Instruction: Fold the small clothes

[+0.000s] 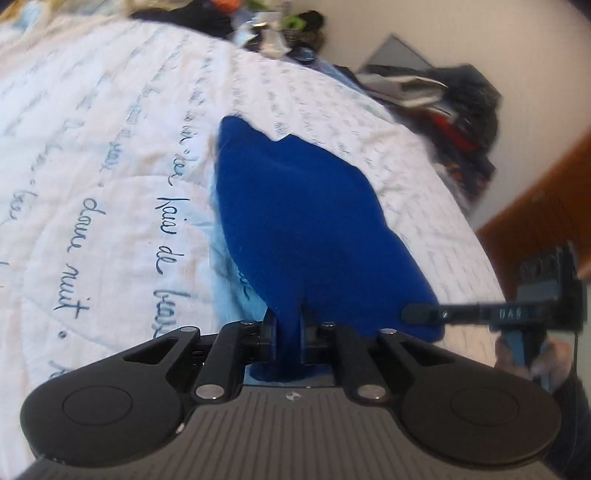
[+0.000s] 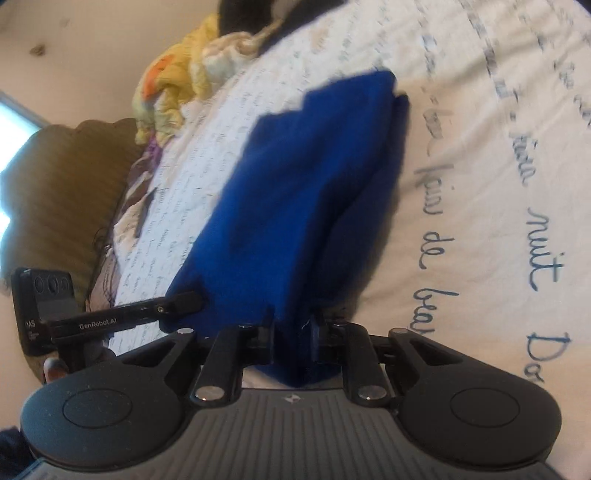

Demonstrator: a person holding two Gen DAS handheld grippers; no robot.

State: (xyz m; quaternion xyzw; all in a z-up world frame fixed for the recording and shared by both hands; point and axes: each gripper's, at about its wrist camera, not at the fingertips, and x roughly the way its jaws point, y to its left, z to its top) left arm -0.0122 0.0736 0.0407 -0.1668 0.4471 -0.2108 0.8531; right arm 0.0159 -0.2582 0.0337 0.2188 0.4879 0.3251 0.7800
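Note:
A small royal-blue garment (image 1: 299, 221) lies on a white quilt with blue handwritten words (image 1: 92, 155). My left gripper (image 1: 289, 325) is shut on the garment's near edge, with blue cloth bunched between its two pads. In the right wrist view the same blue garment (image 2: 295, 206) stretches away from my right gripper (image 2: 292, 325), which is also shut on a fold of its near edge. The right gripper's finger (image 1: 428, 314) shows at the garment's right corner in the left wrist view. In the right wrist view the left gripper's finger (image 2: 162, 308) touches the left corner.
A heap of dark clothes (image 1: 454, 110) sits at the bed's far right, beside a wooden panel (image 1: 546, 206). More clutter (image 1: 280, 26) lies at the far end. In the right wrist view a yellow and orange bundle (image 2: 177, 85) and a brown cushion (image 2: 62, 199) lie at the left.

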